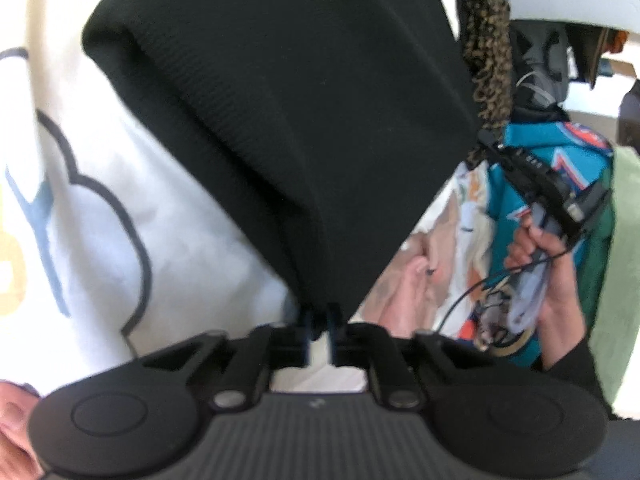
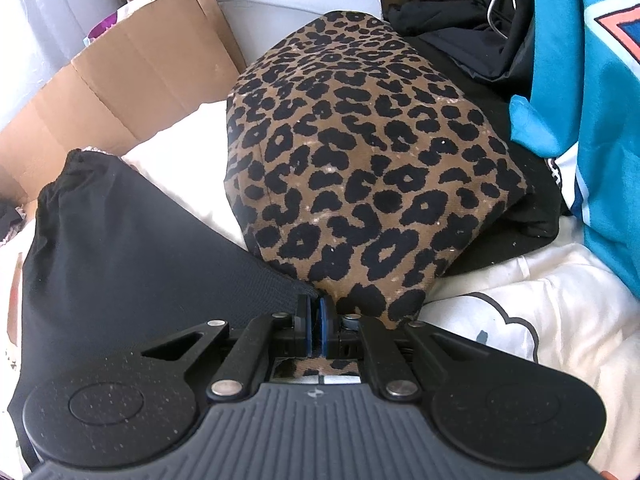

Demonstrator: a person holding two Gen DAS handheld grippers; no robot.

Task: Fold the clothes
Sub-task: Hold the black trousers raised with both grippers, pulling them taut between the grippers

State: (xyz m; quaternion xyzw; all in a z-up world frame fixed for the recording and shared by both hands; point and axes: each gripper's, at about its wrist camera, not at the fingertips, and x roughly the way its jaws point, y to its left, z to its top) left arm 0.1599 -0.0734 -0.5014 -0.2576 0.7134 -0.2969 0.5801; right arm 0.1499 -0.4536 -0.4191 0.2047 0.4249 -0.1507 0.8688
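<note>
A black ribbed garment [image 1: 304, 128] hangs stretched in front of the left wrist view. My left gripper [image 1: 319, 320] is shut on its bottom corner. The same black garment [image 2: 120, 248] shows at the left of the right wrist view, and my right gripper [image 2: 316, 316] is shut on its corner there, right by a leopard-print piece [image 2: 360, 168]. In the left wrist view, my right gripper [image 1: 486, 138] reaches the garment's right edge from a hand at the right. The leopard fabric [image 1: 488, 52] shows behind that edge.
A white sheet with a cloud drawing [image 1: 100, 208] lies under the garment; it also shows in the right wrist view [image 2: 500, 320]. A teal jersey [image 2: 592, 100], dark clothes [image 2: 460, 32] and a green cloth [image 1: 620, 272] are at the right. A cardboard box [image 2: 132, 76] stands at back left.
</note>
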